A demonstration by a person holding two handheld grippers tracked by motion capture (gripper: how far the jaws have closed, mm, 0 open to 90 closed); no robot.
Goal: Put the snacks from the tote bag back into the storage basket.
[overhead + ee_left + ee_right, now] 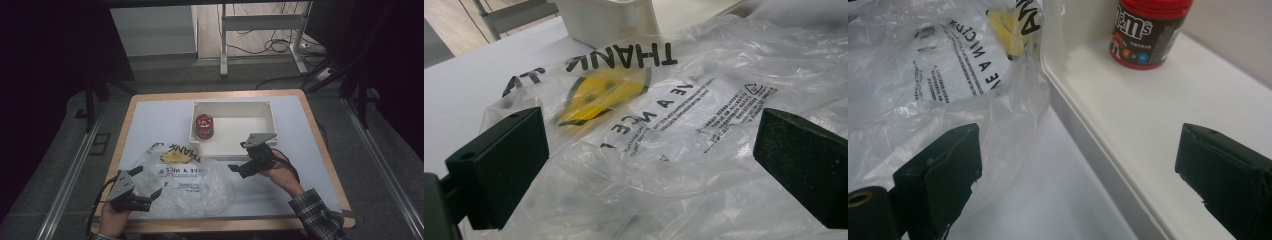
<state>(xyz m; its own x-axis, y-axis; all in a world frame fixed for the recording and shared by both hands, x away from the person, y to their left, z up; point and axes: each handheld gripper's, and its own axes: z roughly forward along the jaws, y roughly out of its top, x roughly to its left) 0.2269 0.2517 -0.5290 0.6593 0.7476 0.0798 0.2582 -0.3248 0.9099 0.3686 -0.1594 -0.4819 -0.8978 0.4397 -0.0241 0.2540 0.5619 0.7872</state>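
- Left gripper point(145, 187): at the near left corner of the tabletop point(150, 120), jaws wide with nothing pinched. In the left gripper view the crumpled film lies between and under the jaws. Advice: close on a raised fold near the edge, not on flat film, so the sheet does not slip out.
- Plastic bag point(187, 182): clear, printed in black, slumped on the near left half of the tabletop; its far edge is just beside the tray's near left corner.
- Yellow item point(172, 157): inside the bag, near its far end. Judged the next thing to come out; work the bag's mouth open first.
- Red can point(204, 125): upright in the tray's left end.
- White tray point(272, 112): at the tabletop's middle rear.
- Right gripper point(239, 156): over the tray's near rim, jaws wide, empty. Advice: swing towards the bag, clear of the rim.
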